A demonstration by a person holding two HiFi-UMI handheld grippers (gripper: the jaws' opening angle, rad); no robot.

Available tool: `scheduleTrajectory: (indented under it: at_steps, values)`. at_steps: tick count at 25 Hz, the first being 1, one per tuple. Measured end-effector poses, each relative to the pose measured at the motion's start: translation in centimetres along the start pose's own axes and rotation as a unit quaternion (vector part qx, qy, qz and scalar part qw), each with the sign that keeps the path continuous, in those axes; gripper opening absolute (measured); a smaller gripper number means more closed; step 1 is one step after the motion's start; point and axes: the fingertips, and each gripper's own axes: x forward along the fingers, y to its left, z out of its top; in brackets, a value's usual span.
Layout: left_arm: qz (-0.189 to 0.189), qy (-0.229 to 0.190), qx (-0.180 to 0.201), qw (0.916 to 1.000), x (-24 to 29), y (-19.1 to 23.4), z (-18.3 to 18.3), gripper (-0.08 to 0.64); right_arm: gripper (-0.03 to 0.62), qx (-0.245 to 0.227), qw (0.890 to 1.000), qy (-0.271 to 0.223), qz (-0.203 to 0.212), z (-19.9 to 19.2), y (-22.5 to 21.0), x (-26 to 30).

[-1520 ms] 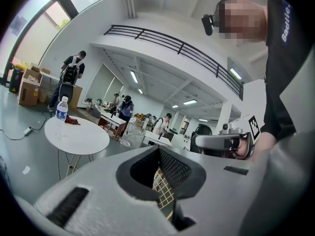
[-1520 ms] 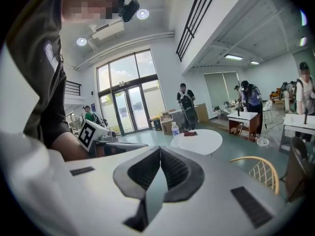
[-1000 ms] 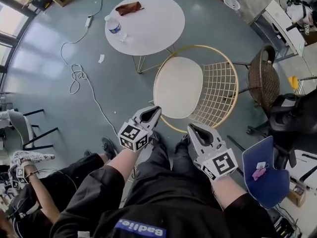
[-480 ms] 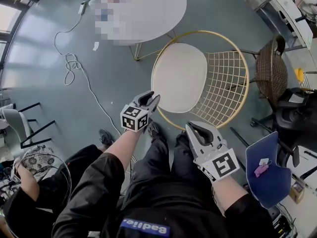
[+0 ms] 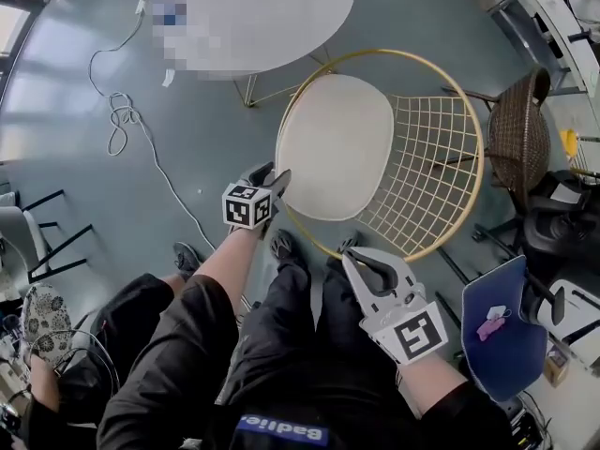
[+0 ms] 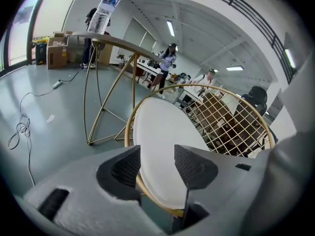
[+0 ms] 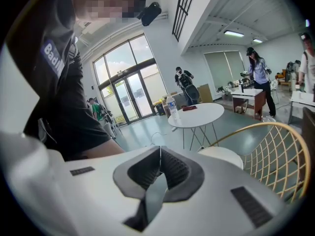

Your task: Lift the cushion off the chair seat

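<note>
A white oval cushion (image 5: 336,146) lies on the seat of a gold wire chair (image 5: 441,157). My left gripper (image 5: 272,178) hovers at the chair's near left rim, just short of the cushion's edge. Its jaws are opening. In the left gripper view the cushion (image 6: 162,127) and the gold rim (image 6: 129,127) show through the gap between the jaws of the left gripper (image 6: 157,154), and the pads press on nothing. My right gripper (image 5: 361,262) hangs over the person's lap, short of the chair's front rim. In the right gripper view the right gripper (image 7: 159,163) is shut and empty, with the cushion (image 7: 221,157) beyond it.
A round white table (image 5: 281,17) on gold legs stands just behind the chair, with a water bottle (image 6: 104,9) on it. A cable (image 5: 122,125) trails on the floor at left. A brown wicker chair (image 5: 516,129) and a blue chair (image 5: 502,322) stand at right. Another person (image 5: 56,345) sits at lower left.
My left gripper has dropped and moved forward to the chair's near rim, and its jaws have gone from shut to apart. The right gripper has sunk a little over the lap.
</note>
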Motion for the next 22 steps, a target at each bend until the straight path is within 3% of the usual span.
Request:
scheduleTrajectory:
  at_steps: [6,13,15,17,22]
  values:
    - [-0.013,0.014,-0.036,0.9992,3.1,1.3,-2.8,0.258,0.028,-0.004,1.000,-0.002,-0.005,-1.8,-1.5,0.7]
    - [-0.029,0.031,-0.062,0.9972,4.8,1.9,-1.3,0.281,0.028,0.003,1.000,0.003,-0.009,-1.7,-2.9,0.9]
    - [-0.028,0.043,-0.057,0.9971,4.9,1.6,-1.9,0.260,0.028,0.001,1.000,0.006,-0.011,-2.4,-2.6,0.7]
    - [-0.023,0.049,-0.055,0.9970,4.4,1.4,-2.1,0.175,0.028,-0.003,1.000,0.007,-0.011,-2.5,-2.2,0.3]
    - [-0.033,0.035,-0.049,0.9977,2.4,-0.6,0.9,0.104,0.028,-0.005,1.000,0.008,-0.020,-0.2,-2.7,-1.1]
